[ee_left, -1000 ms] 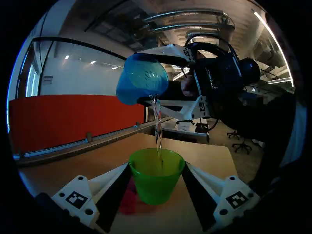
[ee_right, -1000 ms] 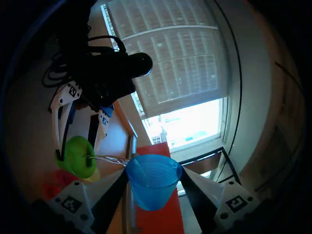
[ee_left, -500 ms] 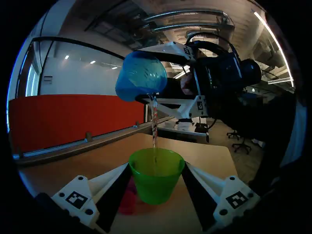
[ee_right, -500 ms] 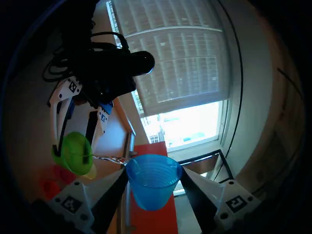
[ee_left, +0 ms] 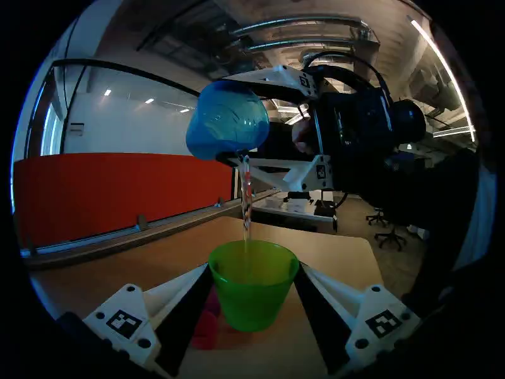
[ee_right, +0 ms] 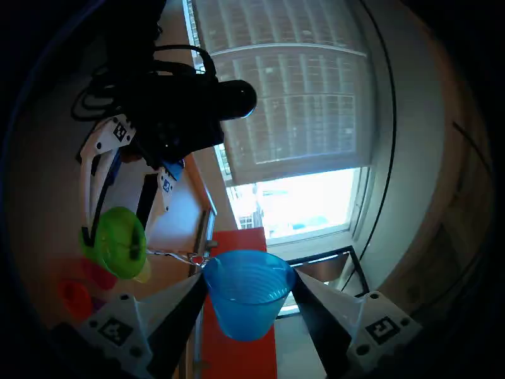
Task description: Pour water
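Your left gripper (ee_left: 252, 271) had both fingers pressed against the sides of the green cup (ee_left: 252, 300), one on each flank just below the rim. The cup stood upright with its mouth open to the top. Whether its base rested on the wooden table (ee_left: 183, 249) could not be determined.

Your right gripper (ee_right: 249, 281) had both fingers closed on the blue cup (ee_right: 246, 306), likewise gripped on opposite sides below the rim. In the left gripper view, that cup (ee_left: 227, 120) was held above the green cup, up and slightly to its left, and tipped well over, mouth downward. A thin stream of water (ee_left: 246, 202) fell from its lower lip into the green cup. The right gripper view showed the same stream (ee_right: 173, 256) running from the blue rim to the green cup (ee_right: 113, 243).

A hand (ee_left: 303, 136) gripped the right gripper's dark body behind the fingers.

Just behind the green cup, low and to its left, was a pink cup (ee_left: 208, 316), partly hidden by the finger. The right gripper view showed a red cup (ee_right: 74, 298) near it on the table.

A red partition (ee_left: 113, 189) ran along the table's far edge. A bright window (ee_right: 297, 202) sat beneath a lowered blind (ee_right: 290, 95).
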The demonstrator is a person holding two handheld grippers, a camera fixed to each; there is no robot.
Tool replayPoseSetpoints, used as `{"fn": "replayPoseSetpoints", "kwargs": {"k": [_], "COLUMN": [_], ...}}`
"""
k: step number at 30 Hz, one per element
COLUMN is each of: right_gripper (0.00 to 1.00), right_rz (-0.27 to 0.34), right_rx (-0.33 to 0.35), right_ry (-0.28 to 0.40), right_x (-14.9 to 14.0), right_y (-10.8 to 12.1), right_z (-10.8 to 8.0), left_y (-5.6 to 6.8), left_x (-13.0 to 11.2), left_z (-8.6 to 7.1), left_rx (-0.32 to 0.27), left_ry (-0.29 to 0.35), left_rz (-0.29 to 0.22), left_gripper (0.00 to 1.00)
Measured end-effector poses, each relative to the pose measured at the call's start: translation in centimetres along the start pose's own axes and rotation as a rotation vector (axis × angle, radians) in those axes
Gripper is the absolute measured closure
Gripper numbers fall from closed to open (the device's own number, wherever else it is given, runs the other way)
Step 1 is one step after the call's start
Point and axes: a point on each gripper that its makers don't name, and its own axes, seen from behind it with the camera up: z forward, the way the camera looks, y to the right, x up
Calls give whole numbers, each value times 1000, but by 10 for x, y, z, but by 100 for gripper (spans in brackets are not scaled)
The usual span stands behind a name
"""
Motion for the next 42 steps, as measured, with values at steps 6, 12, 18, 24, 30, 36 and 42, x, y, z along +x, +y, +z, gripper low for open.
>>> {"fn": "replayPoseSetpoints", "kwargs": {"k": [6, 12, 18, 24, 30, 36, 42], "right_gripper": [7, 7, 7, 8, 8, 8, 7], "right_rz": [-22, -44, -64, -90, -116, -140, -169], "right_rx": [-9, -11, -12, -13, -13, -16, -12], "right_ry": [-4, -7, -9, -9, -9, -10, -11], "right_x": [-1, 0, 1, 5, 9, 15, 17], "right_y": [4, 6, 6, 6, 5, 5, 2], "right_z": [-1, -1, -1, -1, -1, -4, -5], "left_y": [-1, -1, -1, 0, 0, -1, 1], "left_x": [1, 1, 2, 1, 3, 3, 5], "left_z": [0, 0, 1, 2, 2, 2, 3], "left_rx": [3, 4, 2, 0, -3, 1, -2], "left_ry": [1, 2, 3, 4, 8, 10, 12], "left_rz": [1, 1, 1, -1, 0, -1, 0], "left_gripper": [13, 13, 13, 13, 13, 13, 13]}}
